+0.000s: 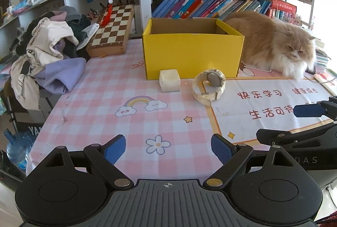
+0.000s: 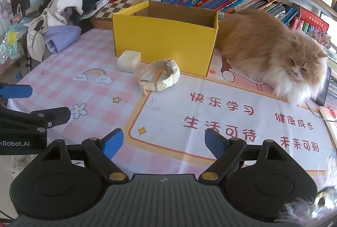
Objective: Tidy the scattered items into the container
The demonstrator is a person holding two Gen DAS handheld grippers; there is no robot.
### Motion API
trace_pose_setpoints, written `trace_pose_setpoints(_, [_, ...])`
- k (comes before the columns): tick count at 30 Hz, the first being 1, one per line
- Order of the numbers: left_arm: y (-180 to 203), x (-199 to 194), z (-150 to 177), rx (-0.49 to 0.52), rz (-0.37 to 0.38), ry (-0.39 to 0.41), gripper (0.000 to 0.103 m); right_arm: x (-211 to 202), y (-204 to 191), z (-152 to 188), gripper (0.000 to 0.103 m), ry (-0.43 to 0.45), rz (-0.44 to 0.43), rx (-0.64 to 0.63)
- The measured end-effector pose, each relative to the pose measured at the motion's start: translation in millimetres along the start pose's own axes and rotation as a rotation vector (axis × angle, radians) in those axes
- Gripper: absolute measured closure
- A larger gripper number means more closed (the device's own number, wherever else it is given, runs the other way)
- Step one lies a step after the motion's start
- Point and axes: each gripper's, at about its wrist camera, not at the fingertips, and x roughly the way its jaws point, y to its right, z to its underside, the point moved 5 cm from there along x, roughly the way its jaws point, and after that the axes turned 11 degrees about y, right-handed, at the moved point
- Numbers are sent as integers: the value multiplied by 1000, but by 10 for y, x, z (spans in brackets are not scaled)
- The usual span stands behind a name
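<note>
An open yellow cardboard box [image 1: 192, 54] [image 2: 164, 41] stands on the pink checked table; what shows of its inside is bare. In front of it lie a cream block [image 1: 169, 80] [image 2: 129, 61] and a cream wristwatch [image 1: 209, 85] [image 2: 160, 77], side by side. My left gripper [image 1: 168, 149] is open and empty, well short of both items. My right gripper [image 2: 164, 142] is open and empty, near the table's front over the white printed panel. Each gripper shows at the edge of the other's view.
A fluffy orange cat [image 1: 273, 45] [image 2: 273, 52] lies right of the box, against it. A heap of clothes [image 1: 46, 54] and a chessboard [image 1: 113, 31] sit at the left back. Bookshelves [image 1: 210, 3] rise behind. A water bottle [image 1: 16, 147] stands below the table's left edge.
</note>
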Motion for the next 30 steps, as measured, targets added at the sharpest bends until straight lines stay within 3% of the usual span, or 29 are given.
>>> trace_pose_setpoints(30, [0,161,8,-7,13,-31,13,183,24,-19,22,-37,-13,3])
